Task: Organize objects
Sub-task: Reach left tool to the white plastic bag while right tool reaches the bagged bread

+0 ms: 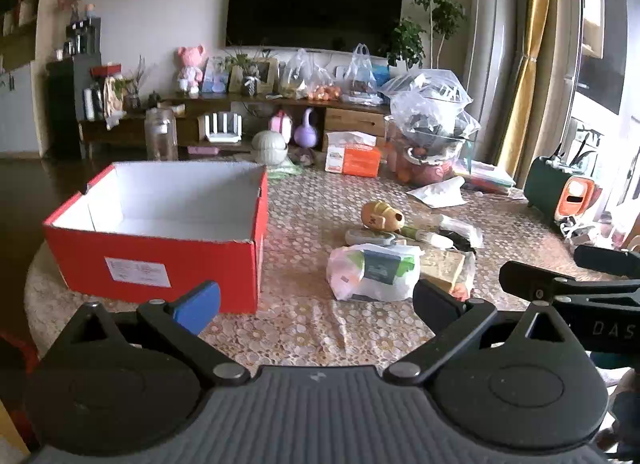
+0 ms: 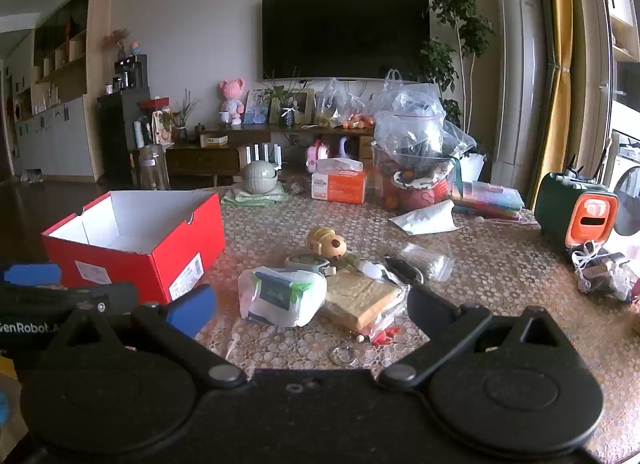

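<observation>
An open red shoebox with a white, empty inside stands at the table's left; it also shows in the right wrist view. A pile of small items lies right of it: a white plastic bag with a dark packet, a bagged bread slice, a tan dog toy, a bag of cotton swabs. My left gripper is open and empty, just before the box and bag. My right gripper is open and empty, in front of the pile.
At the far edge of the table stand an orange tissue box, a bowl with plastic bags, a green lidded pot and a white paper. A green and orange device stands at the right. A metal ring lies near me.
</observation>
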`<state>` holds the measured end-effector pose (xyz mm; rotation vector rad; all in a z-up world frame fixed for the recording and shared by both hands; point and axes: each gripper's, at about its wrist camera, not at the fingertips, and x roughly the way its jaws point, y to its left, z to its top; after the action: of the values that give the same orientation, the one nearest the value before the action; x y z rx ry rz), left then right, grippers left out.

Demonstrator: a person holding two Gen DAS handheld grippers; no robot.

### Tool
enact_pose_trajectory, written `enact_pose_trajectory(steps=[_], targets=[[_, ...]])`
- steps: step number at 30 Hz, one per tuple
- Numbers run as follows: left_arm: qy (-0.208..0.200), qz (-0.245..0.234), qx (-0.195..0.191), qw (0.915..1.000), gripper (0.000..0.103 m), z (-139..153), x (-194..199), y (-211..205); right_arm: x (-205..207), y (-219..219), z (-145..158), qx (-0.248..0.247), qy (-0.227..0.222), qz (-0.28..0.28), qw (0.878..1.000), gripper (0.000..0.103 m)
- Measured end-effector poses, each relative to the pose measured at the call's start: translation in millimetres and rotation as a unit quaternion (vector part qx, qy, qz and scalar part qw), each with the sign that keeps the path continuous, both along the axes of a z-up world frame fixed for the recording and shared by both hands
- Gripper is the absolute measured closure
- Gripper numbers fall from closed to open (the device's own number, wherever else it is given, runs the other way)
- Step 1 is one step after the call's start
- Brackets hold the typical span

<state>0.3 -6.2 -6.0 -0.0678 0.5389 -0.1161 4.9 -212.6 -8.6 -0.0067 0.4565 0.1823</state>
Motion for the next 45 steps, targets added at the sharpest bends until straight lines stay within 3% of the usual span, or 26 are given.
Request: enact_pose_trajectory(steps=[7,17,22,28,35,41,45], targets=[[0.021,0.000,-0.027,0.9994,0.000,-4,6,3,2,-1,-2,-0.001,0.000,0.000,1.000,0.001],[0.026,-0.018,-0.019,0.9993,0.000,-3,32,-9,23,-6,4,-0.019,0.006,0.031,0.999,0.001],[0.029,-0.032,0.001,0.9991,0.000,-8,57,-23,56,-22,5,-0.065,0.006,0.057,0.996,0.000],[0.038,-0.043,0.033,0.9978,0.000,-24,93,-45,98,-41,-17,-0.092,0.047,0.064,0.993,0.001],[0.045,-0.071,0.091,0.9924,0.000,-51,131,-71,132,-65,-34,-0.076,0.086,0.048,0.992,0.002],[0.087,-0.100,0.098,0.9864,0.000,-78,166,-76,158,-73,-49,-0.053,0.126,0.049,0.989,0.002],[0.103,-0.093,0.108,0.9844,0.000,-91,181,-75,174,-74,-62,-0.043,0.151,0.046,0.987,0.002]])
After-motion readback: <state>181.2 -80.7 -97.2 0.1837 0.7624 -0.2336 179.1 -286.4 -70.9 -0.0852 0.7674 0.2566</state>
